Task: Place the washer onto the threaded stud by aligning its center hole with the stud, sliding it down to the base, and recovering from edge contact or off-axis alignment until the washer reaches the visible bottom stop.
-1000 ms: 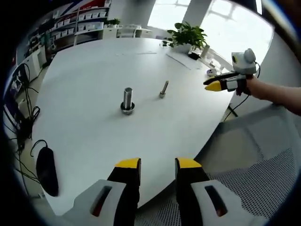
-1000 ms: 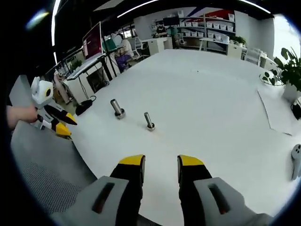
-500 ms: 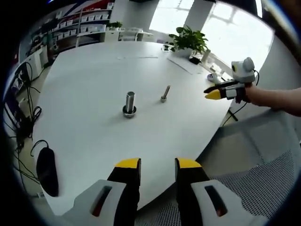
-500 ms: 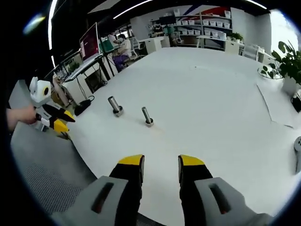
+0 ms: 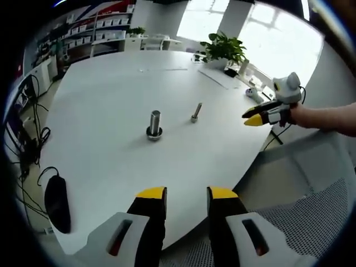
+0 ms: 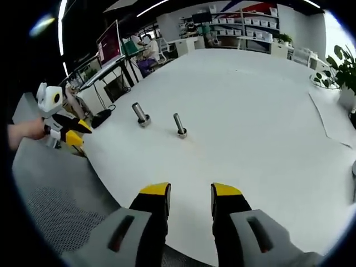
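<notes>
**Hovering off the bench edge, reach not yet begun**

Looking along the left claw [image 5: 186, 194] in the left gripper view, we see its jaws parted with a plain gap, gripping nothing and touching nothing, held over the near edge of the white bench [image 5: 111, 161]. Our landmark is the thick stud [image 5: 154, 124], upright mid-bench with what looks like a ring at its foot; we cannot tell whether that is the washer or the stud's own base. A slimmer bolt [image 5: 195, 112] stands near it, toward the right claw [image 5: 257, 118], which hangs off the bench rim well apart from the stud; from here we cannot tell how its jaws stand.

In the right gripper view, the right claw [image 6: 190, 192] shows jaws parted and empty, above the bench edge. The thick stud [image 6: 139, 114] and slim bolt [image 6: 179, 125] stand near each other, beyond the tips.

We judge this the approach step. Next we must find the washer and bring a claw in toward the stud.
</notes>
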Demonstrator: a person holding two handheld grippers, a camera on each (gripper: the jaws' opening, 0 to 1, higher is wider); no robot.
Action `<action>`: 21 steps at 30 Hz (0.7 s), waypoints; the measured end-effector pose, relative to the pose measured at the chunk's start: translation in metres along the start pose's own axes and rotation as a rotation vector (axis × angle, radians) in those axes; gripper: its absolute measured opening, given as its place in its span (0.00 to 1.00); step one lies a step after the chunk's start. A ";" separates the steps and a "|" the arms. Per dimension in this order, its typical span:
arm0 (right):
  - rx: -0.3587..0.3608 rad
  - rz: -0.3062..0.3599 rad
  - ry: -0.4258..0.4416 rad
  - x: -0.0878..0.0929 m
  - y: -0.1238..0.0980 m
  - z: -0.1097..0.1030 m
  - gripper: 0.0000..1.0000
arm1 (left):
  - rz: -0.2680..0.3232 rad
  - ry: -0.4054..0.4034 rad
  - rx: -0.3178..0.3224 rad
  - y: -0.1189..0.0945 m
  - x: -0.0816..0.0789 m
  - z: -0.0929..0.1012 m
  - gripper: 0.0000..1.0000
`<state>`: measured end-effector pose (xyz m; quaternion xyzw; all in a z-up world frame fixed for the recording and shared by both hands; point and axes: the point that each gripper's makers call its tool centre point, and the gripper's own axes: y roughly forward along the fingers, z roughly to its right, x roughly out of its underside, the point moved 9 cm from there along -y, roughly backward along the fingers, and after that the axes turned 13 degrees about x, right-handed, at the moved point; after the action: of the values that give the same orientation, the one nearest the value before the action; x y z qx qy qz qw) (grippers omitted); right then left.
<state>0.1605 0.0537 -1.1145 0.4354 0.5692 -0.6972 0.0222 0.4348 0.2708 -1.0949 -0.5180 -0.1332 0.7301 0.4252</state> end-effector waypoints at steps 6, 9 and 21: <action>-0.013 0.001 -0.002 -0.001 0.000 -0.001 0.31 | -0.006 0.004 -0.004 -0.001 -0.001 0.001 0.27; -0.015 0.003 -0.008 -0.002 -0.001 -0.002 0.31 | 0.002 -0.001 -0.006 -0.001 -0.001 0.000 0.27; -0.035 0.024 0.009 -0.006 -0.013 -0.005 0.31 | 0.010 -0.006 -0.007 -0.002 -0.001 0.000 0.27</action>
<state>0.1607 0.0598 -1.1008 0.4448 0.5759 -0.6850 0.0357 0.4358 0.2708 -1.0933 -0.5179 -0.1343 0.7332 0.4197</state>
